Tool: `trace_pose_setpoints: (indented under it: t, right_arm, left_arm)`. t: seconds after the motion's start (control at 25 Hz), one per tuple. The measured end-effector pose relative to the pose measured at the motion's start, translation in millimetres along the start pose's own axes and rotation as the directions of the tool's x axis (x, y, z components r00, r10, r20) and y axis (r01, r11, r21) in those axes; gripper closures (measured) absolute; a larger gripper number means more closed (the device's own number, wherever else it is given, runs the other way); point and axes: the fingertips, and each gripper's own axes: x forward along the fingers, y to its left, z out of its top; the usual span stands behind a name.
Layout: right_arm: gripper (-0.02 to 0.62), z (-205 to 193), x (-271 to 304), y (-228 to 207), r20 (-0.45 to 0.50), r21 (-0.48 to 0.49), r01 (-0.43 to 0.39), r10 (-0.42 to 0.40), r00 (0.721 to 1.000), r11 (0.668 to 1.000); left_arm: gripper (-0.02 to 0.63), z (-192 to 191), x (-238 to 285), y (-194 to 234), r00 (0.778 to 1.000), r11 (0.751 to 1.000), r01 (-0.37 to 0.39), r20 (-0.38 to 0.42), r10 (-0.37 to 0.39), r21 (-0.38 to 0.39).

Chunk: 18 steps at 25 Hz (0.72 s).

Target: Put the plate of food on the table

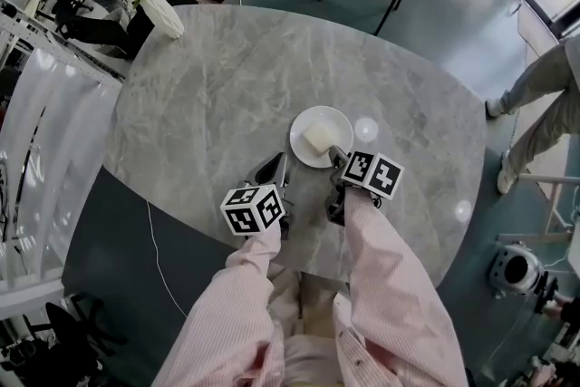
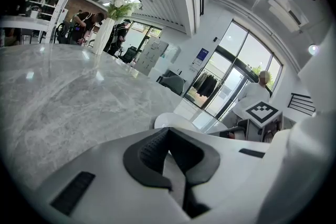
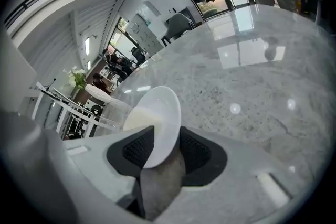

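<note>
Two tongs sit by the worktop's [image 1: 227, 95] near edge: left tongs [image 2: 168, 147] clenched empty, right tongs [image 3: 160, 152] released, jaws astride the plate's [image 1: 341, 123] rim. The plate rests on the worktop, bearing a pale block [image 1: 319, 138], perhaps cake.

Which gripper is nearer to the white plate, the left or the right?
Right. The right gripper has the near rim of the plate between its open jaws. The left gripper is shut and is to the plate's left, apart from it.

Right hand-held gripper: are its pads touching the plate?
Cannot tell. Right gripper view: plate rim lies between the parted jaws, overlapping one pad, contact unclear.
</note>
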Motion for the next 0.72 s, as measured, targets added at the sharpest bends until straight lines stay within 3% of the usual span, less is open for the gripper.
trace_pose_setpoints:
  t: [0.12,0.32,0.72]
  right_arm:
    - [0.426,-1,-2,2,0.005,-0.042,0.012,-0.012,1.0,0.999]
    - [0.42,-2,-7,-1,0.018,-0.069,0.038,-0.037,0.999,0.997]
    - [0.443,-4,-25,11,0.02,-0.137,-0.035,0.038,0.999,0.99]
  left_arm:
    - [0.614,1,-1,-2,1.0,1.0,0.004,-0.001,-0.004,0.002]
    - [0.614,2,-4,-3,1.0,1.0,0.011,0.0,-0.011,0.004]
    - [0.614,10,-16,-12,0.999,0.998,0.048,0.011,-0.048,0.038]
